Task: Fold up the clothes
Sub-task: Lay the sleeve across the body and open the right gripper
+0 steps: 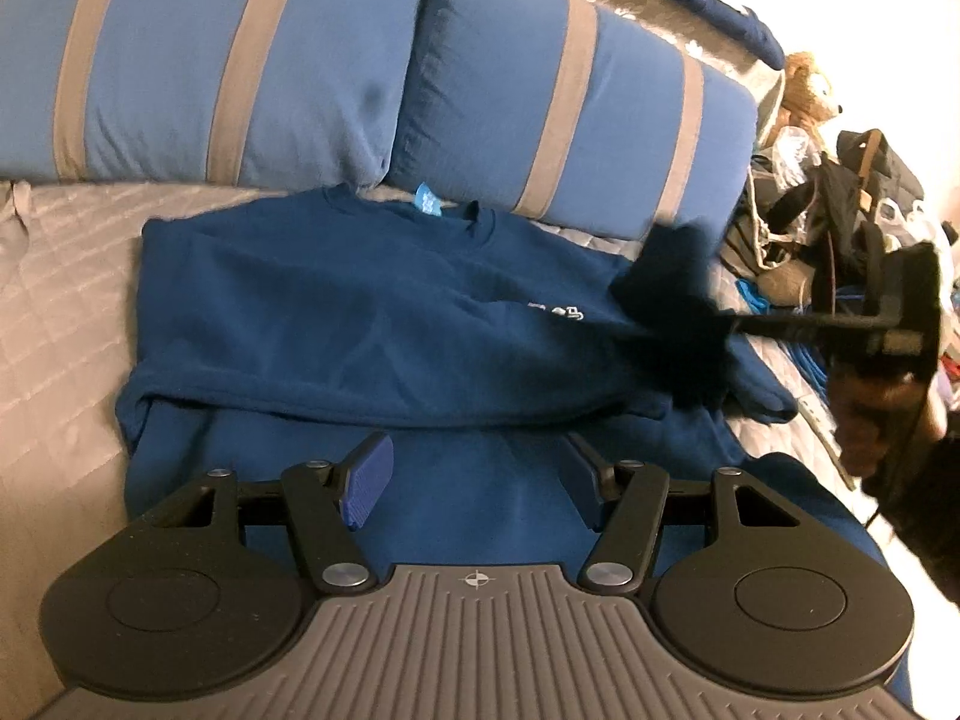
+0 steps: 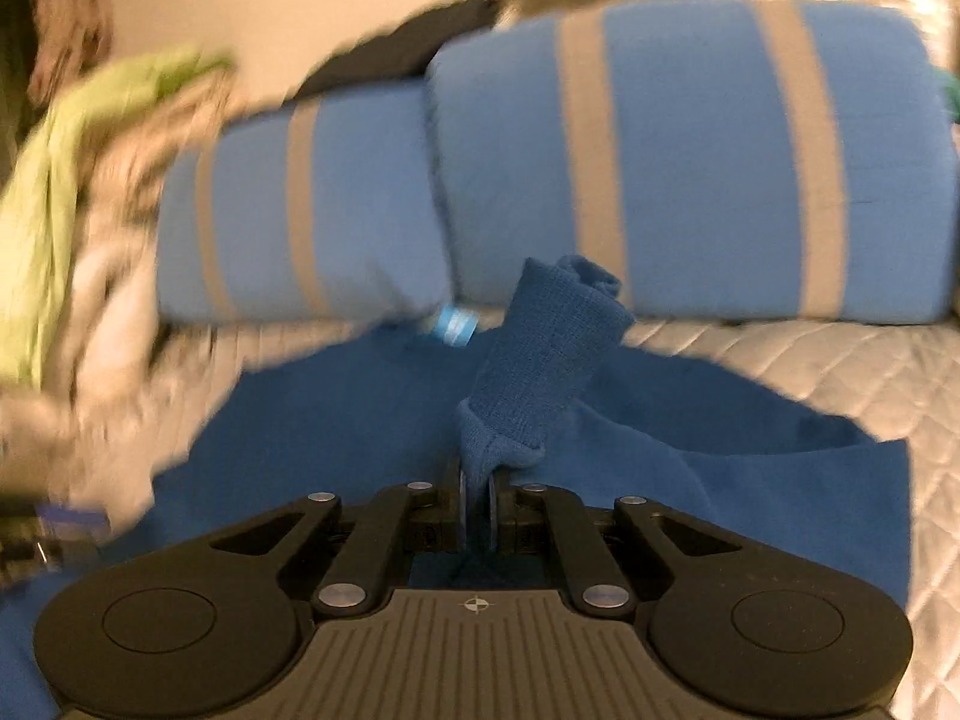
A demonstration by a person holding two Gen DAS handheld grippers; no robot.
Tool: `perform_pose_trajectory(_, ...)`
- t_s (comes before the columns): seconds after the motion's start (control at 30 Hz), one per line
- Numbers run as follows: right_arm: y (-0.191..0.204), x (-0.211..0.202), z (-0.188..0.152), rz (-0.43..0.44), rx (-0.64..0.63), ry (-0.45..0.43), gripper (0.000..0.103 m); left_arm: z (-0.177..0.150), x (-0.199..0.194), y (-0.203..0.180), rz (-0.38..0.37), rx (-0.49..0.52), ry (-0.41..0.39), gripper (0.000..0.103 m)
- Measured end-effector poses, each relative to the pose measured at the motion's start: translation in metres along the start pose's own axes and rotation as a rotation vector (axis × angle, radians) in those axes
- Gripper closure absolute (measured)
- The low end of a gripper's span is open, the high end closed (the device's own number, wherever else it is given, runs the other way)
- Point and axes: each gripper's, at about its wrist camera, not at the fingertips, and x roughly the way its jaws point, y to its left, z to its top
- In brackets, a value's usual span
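Observation:
A dark blue sweatshirt (image 1: 372, 324) lies flat on the quilted bed, collar and light blue tag (image 1: 427, 204) toward the pillows. My left gripper (image 1: 474, 480) hovers open above its lower body, blue pads apart with nothing between them. My right gripper (image 2: 478, 510) is shut on the sweatshirt's ribbed sleeve cuff (image 2: 540, 360), which stands up from the jaws above the blue cloth (image 2: 780, 480). From the left wrist view, that right gripper (image 1: 708, 330) reaches in at the right edge, holding the dark sleeve lifted over the shirt's right side.
Two blue pillows with grey stripes (image 1: 198, 60) (image 2: 690, 168) lean behind the shirt. A grey quilted cover (image 1: 54, 300) spreads to both sides. Bags and a plush toy (image 1: 804, 96) clutter the far right; a blurred green and white heap (image 2: 72, 192) lies at left.

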Motion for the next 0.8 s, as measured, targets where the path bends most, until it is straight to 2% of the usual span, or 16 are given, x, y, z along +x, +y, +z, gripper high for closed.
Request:
perform_pose_trajectory(0.07, 0.011, 0.013, -0.006, -0.001, -0.052, 0.075, 0.084, 0.003, 0.003, 0.01, -0.022, -0.056, 0.024, 0.043)
perform_pose_trajectory(0.1, 0.015, 0.017, -0.009, 0.005, -0.076, 0.101, 0.074, 0.004, 0.005, 0.016, -0.042, -0.092, 0.036, 0.043)
perform_pose_trajectory(0.13, 0.018, 0.018, -0.011, 0.015, -0.097, 0.117, 0.06, 0.005, 0.006, 0.02, -0.054, -0.117, 0.047, 0.043)
perform_pose_trajectory(0.17, 0.02, 0.015, -0.013, 0.023, -0.113, 0.12, 0.052, 0.006, 0.008, 0.024, -0.066, -0.142, 0.058, 0.043)
perform_pose_trajectory(0.2, 0.021, 0.011, -0.015, 0.029, -0.128, 0.118, 0.04, 0.007, 0.009, 0.028, -0.078, -0.167, 0.069, 0.043)
perform_pose_trajectory(0.33, 0.025, -0.006, -0.021, 0.038, -0.183, 0.114, 0.022, 0.021, 0.012, 0.029, -0.105, -0.18, 0.091, 0.043)
perform_pose_trajectory(0.53, 0.021, -0.024, -0.023, -0.016, -0.249, 0.089, 0.005, 0.057, 0.027, 0.019, -0.19, -0.204, 0.115, 0.043)
perform_pose_trajectory(0.8, 0.011, -0.045, -0.024, -0.045, -0.253, 0.039, 0.003, 0.08, 0.101, 0.001, -0.325, -0.299, 0.229, 0.043)
